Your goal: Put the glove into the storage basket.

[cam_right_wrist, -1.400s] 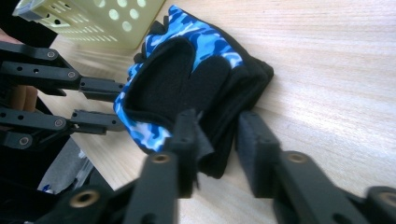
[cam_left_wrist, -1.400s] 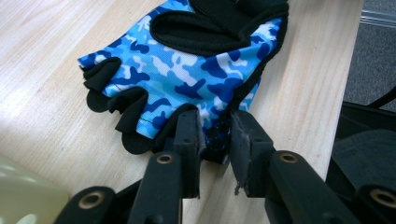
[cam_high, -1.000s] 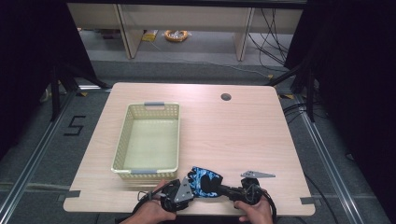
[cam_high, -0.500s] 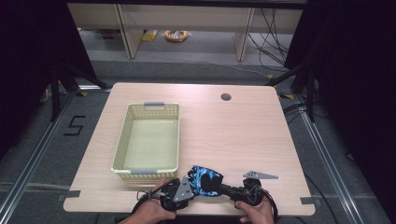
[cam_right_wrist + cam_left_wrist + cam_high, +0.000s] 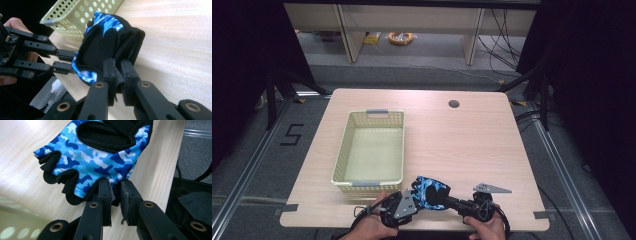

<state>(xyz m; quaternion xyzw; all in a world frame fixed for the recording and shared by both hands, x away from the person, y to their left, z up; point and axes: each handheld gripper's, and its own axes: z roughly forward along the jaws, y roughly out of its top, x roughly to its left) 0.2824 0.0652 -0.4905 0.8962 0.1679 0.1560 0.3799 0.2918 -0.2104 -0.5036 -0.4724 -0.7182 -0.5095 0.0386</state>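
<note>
A fingerless glove (image 5: 431, 191) in blue camouflage and black is held between both grippers just above the table's near edge. My left gripper (image 5: 115, 195) is shut on the glove's blue edge below the finger stubs (image 5: 60, 176). My right gripper (image 5: 117, 72) is shut on the black cuff edge of the glove (image 5: 107, 45). In the high view the left gripper (image 5: 409, 200) sits left of the glove and the right gripper (image 5: 451, 201) to its right. The left gripper (image 5: 65, 61) also appears in the right gripper view, clamped on the glove's blue hem.
A pale yellow perforated basket (image 5: 343, 155) stands on the wooden table (image 5: 462, 145) just beyond the left gripper, with nothing inside. A cable hole (image 5: 454, 104) marks the far right of the table. Dark curtains flank both sides.
</note>
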